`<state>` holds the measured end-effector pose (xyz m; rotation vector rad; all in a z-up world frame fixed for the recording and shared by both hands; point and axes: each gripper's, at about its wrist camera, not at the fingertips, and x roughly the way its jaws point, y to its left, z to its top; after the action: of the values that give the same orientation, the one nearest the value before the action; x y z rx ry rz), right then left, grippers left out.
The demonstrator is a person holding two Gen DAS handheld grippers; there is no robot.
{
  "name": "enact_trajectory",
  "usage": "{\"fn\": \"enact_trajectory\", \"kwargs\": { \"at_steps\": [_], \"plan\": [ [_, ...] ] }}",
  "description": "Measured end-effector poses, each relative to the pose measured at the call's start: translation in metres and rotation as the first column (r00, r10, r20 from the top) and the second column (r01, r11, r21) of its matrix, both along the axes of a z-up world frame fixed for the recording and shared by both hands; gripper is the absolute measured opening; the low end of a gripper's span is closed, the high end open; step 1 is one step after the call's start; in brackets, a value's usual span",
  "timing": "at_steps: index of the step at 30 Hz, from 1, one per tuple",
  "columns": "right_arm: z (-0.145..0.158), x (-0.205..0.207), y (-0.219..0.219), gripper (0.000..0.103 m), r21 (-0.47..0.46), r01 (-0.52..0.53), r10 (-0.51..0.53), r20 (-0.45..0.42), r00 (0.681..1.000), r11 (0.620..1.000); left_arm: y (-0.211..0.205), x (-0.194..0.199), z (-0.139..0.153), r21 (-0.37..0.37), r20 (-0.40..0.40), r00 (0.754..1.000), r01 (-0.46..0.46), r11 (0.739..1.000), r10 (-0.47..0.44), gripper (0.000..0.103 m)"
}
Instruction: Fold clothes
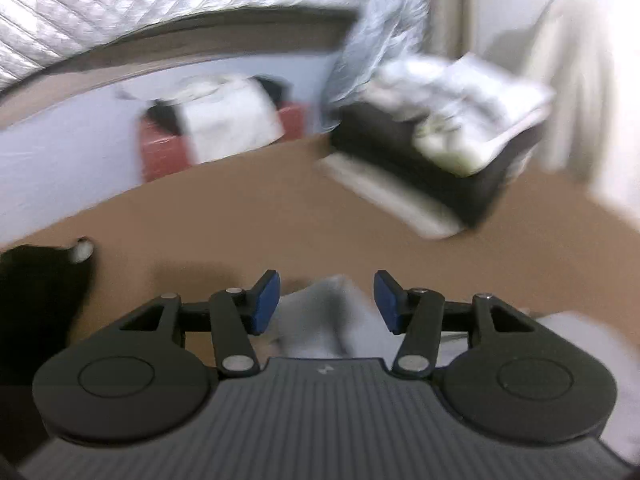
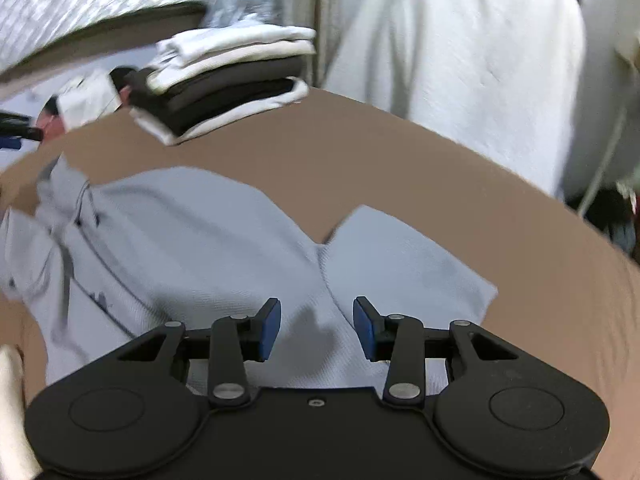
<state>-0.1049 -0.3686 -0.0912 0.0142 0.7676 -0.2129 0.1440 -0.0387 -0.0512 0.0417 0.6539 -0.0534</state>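
A light grey polo shirt (image 2: 192, 248) lies spread on the brown table (image 2: 360, 148), collar and placket toward the left, one short sleeve (image 2: 408, 264) out to the right. My right gripper (image 2: 317, 326) hangs open just above the shirt near the sleeve seam, nothing between its blue pads. In the blurred left wrist view, my left gripper (image 1: 326, 302) is open over a raised fold of the same grey shirt (image 1: 320, 324), which sits between and below the fingers without being pinched.
A stack of folded white and dark clothes (image 2: 228, 76) sits at the table's far edge, also blurred as the stack (image 1: 440, 140). A red box with white cloth (image 1: 216, 128) lies beyond. White fabric (image 2: 460, 60) hangs behind the table. A dark object (image 1: 36, 300) sits at left.
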Motion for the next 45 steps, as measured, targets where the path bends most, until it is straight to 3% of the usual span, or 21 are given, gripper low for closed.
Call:
{"fn": "enact_trajectory", "kwargs": {
  "at_steps": [6, 9, 11, 15, 16, 18, 19, 20, 23, 27, 30, 32, 33, 34, 35, 37, 39, 42, 43, 44, 45],
  "plan": [
    [-0.008, 0.034, 0.001, 0.047, 0.143, -0.049, 0.047, 0.018, 0.999, 0.989, 0.019, 0.014, -0.034, -0.055, -0.154, 0.988, 0.022, 0.998, -0.031, 0.056],
    [-0.014, 0.075, 0.017, 0.047, 0.130, -0.105, 0.102, 0.034, 0.994, 0.986, 0.012, 0.025, -0.037, -0.049, -0.148, 0.989, -0.005, 0.999, -0.002, 0.064],
    [-0.019, 0.106, 0.028, 0.047, 0.135, -0.136, 0.132, 0.037, 0.991, 0.981, 0.005, 0.031, -0.038, -0.079, -0.126, 0.991, 0.045, 0.996, -0.054, 0.071],
    [-0.038, 0.178, 0.038, 0.052, 0.294, -0.142, 0.138, 0.032, 0.990, 0.945, -0.009, 0.037, -0.052, -0.072, -0.118, 0.986, 0.110, 0.991, -0.118, 0.078],
    [-0.047, 0.192, 0.040, 0.052, 0.327, -0.119, 0.113, 0.037, 0.993, 0.937, -0.013, 0.037, -0.055, -0.068, -0.139, 0.982, 0.118, 0.991, -0.127, 0.075],
    [-0.060, 0.217, 0.047, 0.052, 0.379, -0.073, 0.062, 0.040, 0.997, 0.923, -0.019, 0.040, -0.063, -0.097, -0.174, 0.969, 0.162, 0.982, -0.177, 0.057],
    [-0.065, 0.228, 0.051, 0.052, 0.398, -0.053, 0.041, 0.040, 0.998, 0.916, -0.020, 0.039, -0.065, -0.092, -0.183, 0.966, 0.168, 0.981, -0.183, 0.035],
    [-0.068, 0.236, 0.056, 0.052, 0.409, -0.052, 0.038, 0.043, 0.998, 0.911, -0.021, 0.039, -0.067, -0.087, -0.191, 0.964, 0.173, 0.981, -0.187, 0.020],
    [-0.075, 0.255, 0.067, 0.055, 0.372, -0.046, 0.032, 0.043, 0.999, 0.927, -0.018, 0.034, -0.066, -0.080, -0.173, 0.961, 0.203, 0.976, -0.214, 0.011],
    [-0.089, 0.266, 0.070, 0.065, 0.309, -0.018, 0.023, -0.011, 1.000, 0.951, -0.014, 0.036, -0.065, -0.119, -0.184, 0.958, 0.199, 0.973, -0.218, 0.011],
    [-0.093, 0.251, 0.072, 0.064, 0.391, -0.110, 0.139, -0.046, 0.989, 0.914, -0.009, 0.035, -0.065, -0.134, -0.196, 0.956, 0.194, 0.972, -0.217, 0.011],
    [-0.096, 0.241, 0.073, 0.043, 0.466, -0.168, 0.223, -0.065, 0.973, 0.869, -0.005, 0.035, -0.064, -0.147, -0.202, 0.954, 0.193, 0.970, -0.221, 0.011],
    [-0.099, 0.235, 0.072, 0.034, 0.586, -0.197, 0.293, -0.072, 0.953, 0.786, -0.005, 0.034, -0.063, -0.150, -0.209, 0.951, 0.201, 0.968, -0.229, 0.011],
    [-0.102, 0.228, 0.076, 0.015, 0.637, -0.217, 0.341, -0.078, 0.937, 0.740, -0.004, 0.033, -0.063, -0.152, -0.217, 0.947, 0.209, 0.966, -0.239, 0.011],
    [-0.103, 0.221, 0.082, 0.013, 0.671, -0.240, 0.390, -0.079, 0.918, 0.701, -0.006, 0.032, -0.064, -0.136, -0.230, 0.941, 0.221, 0.966, -0.247, 0.011],
    [-0.098, 0.205, 0.106, 0.013, 0.621, -0.338, 0.486, -0.080, 0.870, 0.707, -0.010, 0.031, -0.067, -0.100, -0.257, 0.930, 0.245, 0.964, -0.263, 0.012],
    [-0.093, 0.198, 0.121, 0.013, 0.616, -0.384, 0.545, -0.089, 0.834, 0.687, -0.009, 0.030, -0.070, -0.088, -0.274, 0.930, 0.229, 0.970, -0.244, 0.014],
    [-0.082, 0.211, 0.103, 0.014, 0.615, -0.286, 0.423, -0.086, 0.902, 0.735, 0.002, 0.034, -0.070, -0.124, -0.281, 0.935, 0.188, 0.974, -0.217, 0.020],
    [-0.078, 0.216, 0.097, 0.024, 0.615, -0.252, 0.380, -0.085, 0.921, 0.747, 0.004, 0.035, -0.069, -0.125, -0.275, 0.939, 0.179, 0.976, -0.207, 0.023],
    [-0.074, 0.220, 0.091, 0.045, 0.615, -0.217, 0.337, -0.084, 0.938, 0.758, 0.007, 0.035, -0.069, -0.126, -0.269, 0.943, 0.169, 0.978, -0.198, 0.027],
    [-0.071, 0.225, 0.085, 0.056, 0.615, -0.182, 0.293, -0.083, 0.953, 0.768, 0.004, 0.034, -0.069, -0.101, -0.257, 0.946, 0.176, 0.979, -0.196, 0.031]
  ]
}}
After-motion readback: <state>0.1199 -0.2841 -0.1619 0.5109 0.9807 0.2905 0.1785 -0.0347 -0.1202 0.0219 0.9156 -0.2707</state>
